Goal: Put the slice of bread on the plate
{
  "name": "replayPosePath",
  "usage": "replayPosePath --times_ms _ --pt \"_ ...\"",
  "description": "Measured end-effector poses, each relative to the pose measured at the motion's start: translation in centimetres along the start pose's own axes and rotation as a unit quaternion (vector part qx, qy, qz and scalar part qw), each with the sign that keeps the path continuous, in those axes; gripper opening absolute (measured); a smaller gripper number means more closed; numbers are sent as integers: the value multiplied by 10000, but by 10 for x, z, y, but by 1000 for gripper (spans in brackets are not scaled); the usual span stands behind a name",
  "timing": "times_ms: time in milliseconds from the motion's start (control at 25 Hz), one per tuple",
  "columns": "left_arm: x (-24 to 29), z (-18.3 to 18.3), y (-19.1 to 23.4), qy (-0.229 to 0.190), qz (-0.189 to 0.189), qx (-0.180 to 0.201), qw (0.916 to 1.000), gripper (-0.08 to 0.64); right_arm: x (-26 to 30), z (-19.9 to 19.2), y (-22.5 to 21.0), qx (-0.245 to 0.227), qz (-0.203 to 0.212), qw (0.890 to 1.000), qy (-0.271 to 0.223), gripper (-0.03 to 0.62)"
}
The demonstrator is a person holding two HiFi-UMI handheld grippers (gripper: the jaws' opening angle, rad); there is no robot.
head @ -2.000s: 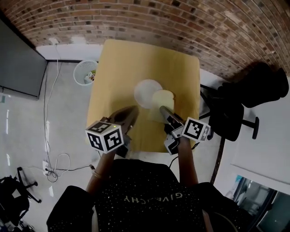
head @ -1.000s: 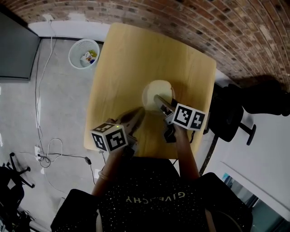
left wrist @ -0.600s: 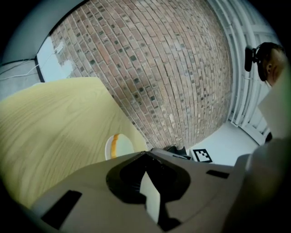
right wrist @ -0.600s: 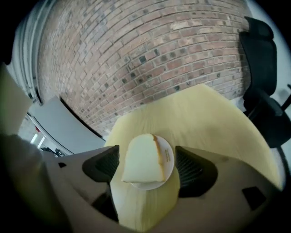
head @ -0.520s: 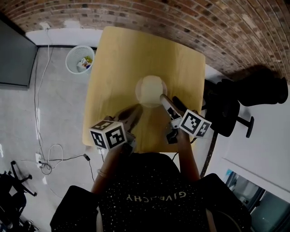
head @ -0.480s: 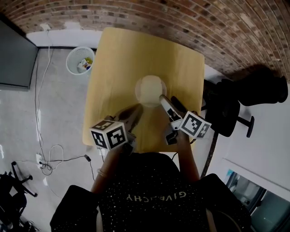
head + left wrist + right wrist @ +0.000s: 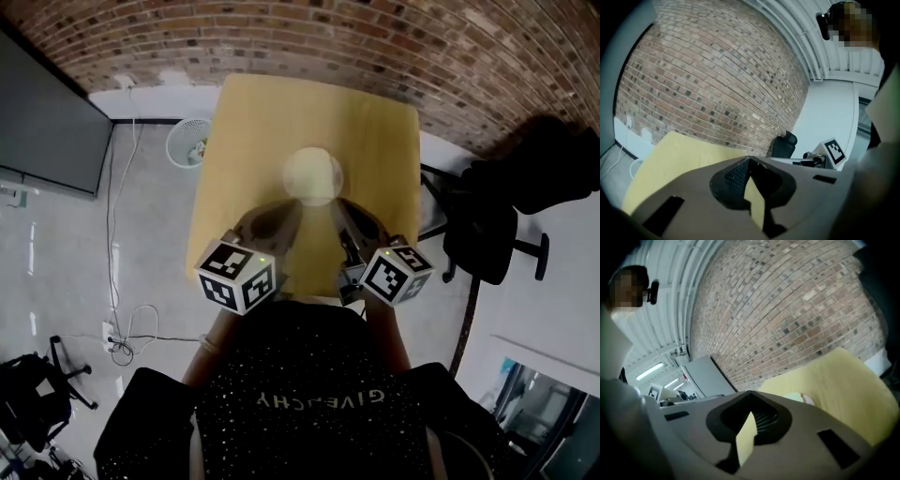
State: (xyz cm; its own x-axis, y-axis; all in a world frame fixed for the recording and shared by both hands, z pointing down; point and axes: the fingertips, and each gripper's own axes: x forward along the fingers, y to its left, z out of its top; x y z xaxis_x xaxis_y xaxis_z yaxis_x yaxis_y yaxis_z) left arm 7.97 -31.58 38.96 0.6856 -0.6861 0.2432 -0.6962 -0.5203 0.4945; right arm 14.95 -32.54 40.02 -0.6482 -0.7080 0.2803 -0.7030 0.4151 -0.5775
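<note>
Now, slice of bread [image 7: 317,172] flat on plate [image 7: 288,178], left gripper [image 7: 749,159], right gripper [image 7: 750,392], fingers together.

- Behind the yellow worktop [image 7: 258,122]: brick wall [image 7: 375,37]
- Left of the worktop: white wastebasket [image 7: 190,142] on grey floor [image 7: 141,244]
- Right of the worktop: black office chair [image 7: 487,234]

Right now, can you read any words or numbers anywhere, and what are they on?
"GIVENCHY": on the person's black shirt, seen upside down from the head view.
Left marker cube and right marker cube: only black-and-white square patterns, no letters or numbers.
Nothing else readable in any view.
</note>
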Motion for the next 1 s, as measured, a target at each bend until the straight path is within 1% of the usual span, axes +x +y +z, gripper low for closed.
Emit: replayPosePath --times_ms 80,160,240,360,560,760,1000 --pt "-6 4 -7 -110 93 166 9998 9 -7 3 5 -472 -53 9989 -5 12" --pt "-11 5 -12 -176 162 305 9992 9 -13 7 11 -615 -2 9981 -90 12" --pt "-15 5 -18 -237 168 355 9989 9 -20 11 16 -551 94 9982 -237 12" --pt "-18 3 -25 -318 115 291 9990 9 -29 13 18 -537 111 9979 -358 12" --pt "-17 -1 -37 -299 -2 279 9992 9 -41 12 17 -522 50 9978 -407 12" --pt "-9 -4 -45 -199 -232 268 9992 9 -50 11 9 -445 -119 9980 -437 12" --pt "-5 -8 -41 -243 -225 110 9994 9 -55 6 2 -384 -197 9981 -430 12"
